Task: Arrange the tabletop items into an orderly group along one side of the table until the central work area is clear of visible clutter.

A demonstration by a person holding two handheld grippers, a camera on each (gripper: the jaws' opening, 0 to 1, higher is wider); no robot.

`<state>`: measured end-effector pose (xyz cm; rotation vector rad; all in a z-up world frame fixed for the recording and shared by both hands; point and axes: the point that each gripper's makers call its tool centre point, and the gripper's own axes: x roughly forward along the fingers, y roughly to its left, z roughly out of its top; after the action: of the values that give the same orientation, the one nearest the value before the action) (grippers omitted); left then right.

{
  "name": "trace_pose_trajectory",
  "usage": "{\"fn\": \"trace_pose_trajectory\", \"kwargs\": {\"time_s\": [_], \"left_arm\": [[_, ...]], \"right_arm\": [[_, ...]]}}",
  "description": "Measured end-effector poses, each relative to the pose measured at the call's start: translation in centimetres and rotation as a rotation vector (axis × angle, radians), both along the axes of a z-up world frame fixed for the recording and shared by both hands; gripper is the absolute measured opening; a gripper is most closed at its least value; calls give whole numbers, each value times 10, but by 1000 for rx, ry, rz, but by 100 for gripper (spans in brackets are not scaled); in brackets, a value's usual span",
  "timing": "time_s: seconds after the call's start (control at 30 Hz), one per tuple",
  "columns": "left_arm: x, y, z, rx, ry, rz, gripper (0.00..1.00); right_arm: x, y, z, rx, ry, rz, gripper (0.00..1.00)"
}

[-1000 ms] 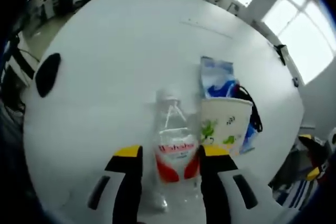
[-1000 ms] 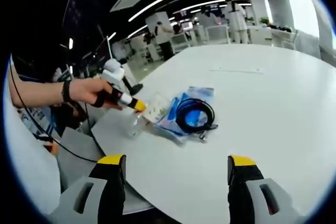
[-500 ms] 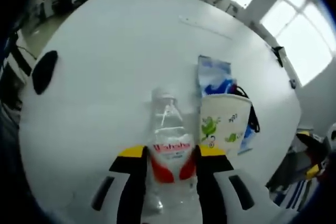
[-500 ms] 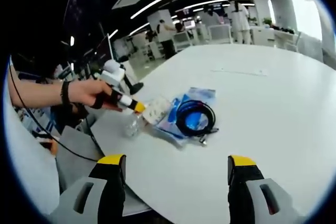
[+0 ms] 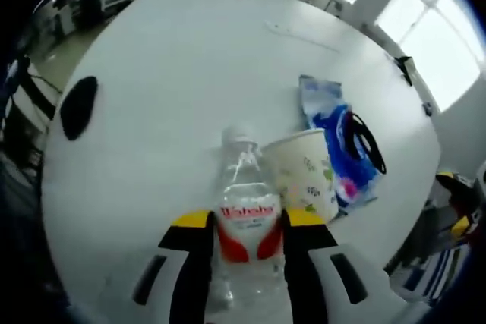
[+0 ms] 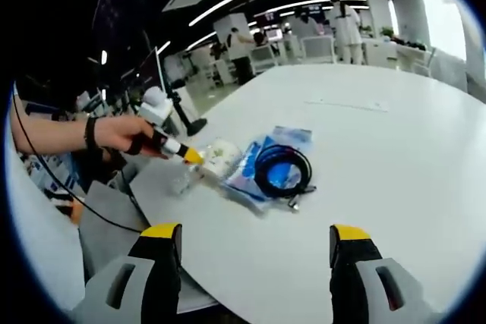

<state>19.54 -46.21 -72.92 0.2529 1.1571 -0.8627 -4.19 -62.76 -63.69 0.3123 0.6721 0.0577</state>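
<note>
Since one second ago: closing in around the water bottle (image 5: 244,225), now clamped at its red label between the yellow-tipped jaws of the left gripper (image 5: 247,221); tipping the paper cup (image 5: 300,176) sideways against the bottle's shoulder.

Holding the right gripper (image 6: 256,234) wide apart and empty, hovering above the near table edge, well apart from the group.

Lying just beyond the cup: blue snack packet (image 5: 334,142) with black coiled cable (image 5: 363,140) resting on it. Sitting well apart to the left near the rim: a dark oval object (image 5: 78,105), type not discernible.

Handling judgement: treating the bottle as thin clear plastic, light, likely to dent under pressure and slippery; gripping at the labelled waist, as now. Treating the cup as very light and easily toppled or crushed; the packet as soft; the cable as floppy and prone to trailing.

Working on a round white table (image 5: 190,58), smooth and glossy. Surrounding: open office with desks, ceiling light strips, bright windows, people standing far off.
</note>
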Motion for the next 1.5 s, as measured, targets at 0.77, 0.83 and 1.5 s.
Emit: {"fn": "trace_pose_trajectory", "kwargs": {"time_s": [0.77,0.83,1.5], "left_arm": [[18,33,-2,54,-22,11,34],[18,34,-1,54,-22,11,34],[10,29,-18,140,-45,-36,46]], "right_arm": [[-1,5,-2,9,6,5,81],[-1,5,-2,9,7,5,81],[-4,5,-4,15,12,-1,80]]}}
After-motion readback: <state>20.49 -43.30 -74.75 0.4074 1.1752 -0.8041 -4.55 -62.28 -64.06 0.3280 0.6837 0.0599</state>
